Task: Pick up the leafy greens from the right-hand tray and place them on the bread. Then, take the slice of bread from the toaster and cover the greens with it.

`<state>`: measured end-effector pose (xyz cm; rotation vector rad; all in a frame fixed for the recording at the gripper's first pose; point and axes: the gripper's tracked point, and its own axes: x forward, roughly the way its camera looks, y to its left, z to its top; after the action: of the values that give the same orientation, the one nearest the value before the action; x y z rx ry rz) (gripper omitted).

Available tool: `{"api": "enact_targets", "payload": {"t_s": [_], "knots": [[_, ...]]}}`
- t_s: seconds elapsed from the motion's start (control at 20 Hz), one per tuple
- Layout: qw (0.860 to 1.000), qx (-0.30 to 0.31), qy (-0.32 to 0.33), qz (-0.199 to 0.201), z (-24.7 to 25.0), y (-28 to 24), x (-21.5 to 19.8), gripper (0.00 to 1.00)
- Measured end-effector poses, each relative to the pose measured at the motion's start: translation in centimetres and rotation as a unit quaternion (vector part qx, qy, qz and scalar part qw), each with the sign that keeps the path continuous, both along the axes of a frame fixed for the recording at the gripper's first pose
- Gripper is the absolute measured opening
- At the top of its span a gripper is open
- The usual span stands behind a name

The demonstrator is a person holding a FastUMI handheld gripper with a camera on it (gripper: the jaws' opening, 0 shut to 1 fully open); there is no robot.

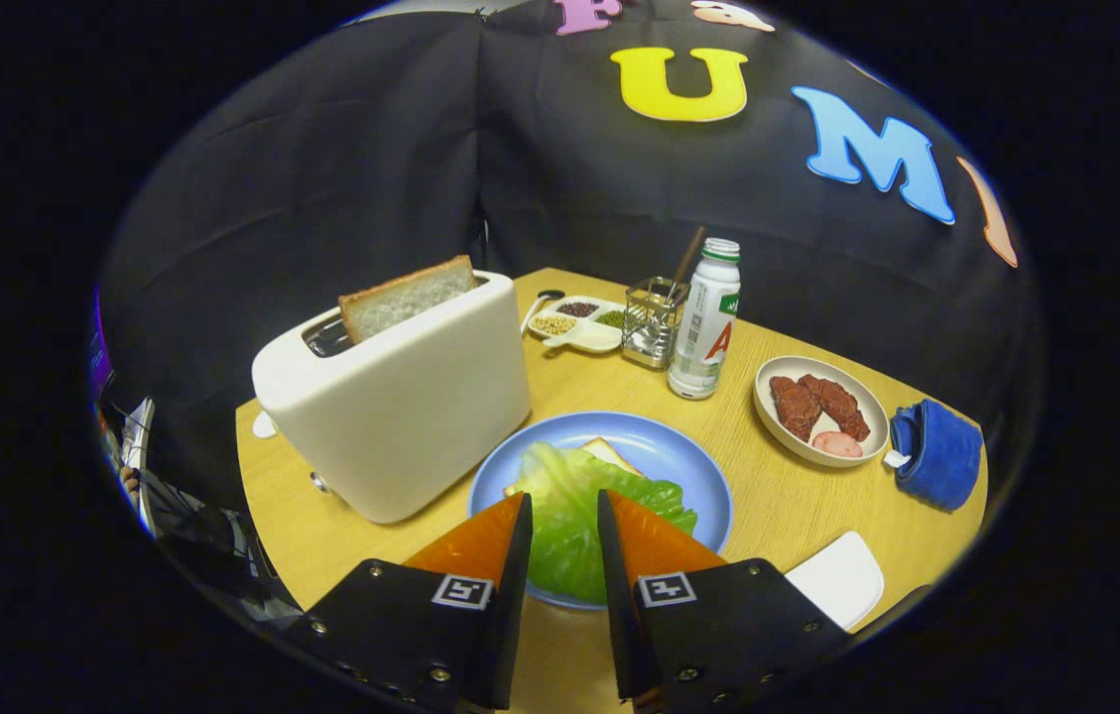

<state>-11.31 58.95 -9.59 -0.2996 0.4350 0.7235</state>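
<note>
Now, on the table [768,496]:
Gripper: the gripper [564,511] hangs above the near rim of the blue plate [664,446], its fingers parted by a narrow gap and holding nothing.
Leafy greens: a pale green leaf [564,496] lies on the plate, showing between the fingers and just ahead of them, draped over a slice of bread [609,453] whose corner peeks out beyond it.
Toaster: the white toaster [401,397] stands just left of the plate, a second slice [406,296] sticking up from its slot.
Right side: a white tray [837,580] sits near the table's edge; beyond it are a bowl of meat [820,409] and a blue cloth [941,451].
Behind: a bottle [705,319].
</note>
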Motion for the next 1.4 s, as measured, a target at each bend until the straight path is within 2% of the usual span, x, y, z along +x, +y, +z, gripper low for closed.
{"api": "enact_targets", "payload": {"t_s": [0.35, 0.45, 0.55, 0.65, 0.85, 1.2, 1.4], "knots": [[0.991, 0.081, -0.101, -0.039, 3.1, 2.7, -2.9, 0.39], [0.988, 0.094, -0.116, -0.040, 3.6, 4.1, -3.5, 0.39], [0.988, 0.104, -0.114, -0.019, 3.7, 6.4, -4.7, 0.39], [0.988, 0.107, -0.114, -0.006, 4.0, 8.1, -5.4, 0.39], [0.985, 0.101, -0.137, -0.023, 4.8, 9.5, -5.3, 0.39], [0.983, 0.098, -0.154, -0.007, 5.9, 13.2, -6.1, 0.39], [0.981, 0.090, -0.168, -0.027, 6.0, 14.3, -5.4, 0.39]]}}
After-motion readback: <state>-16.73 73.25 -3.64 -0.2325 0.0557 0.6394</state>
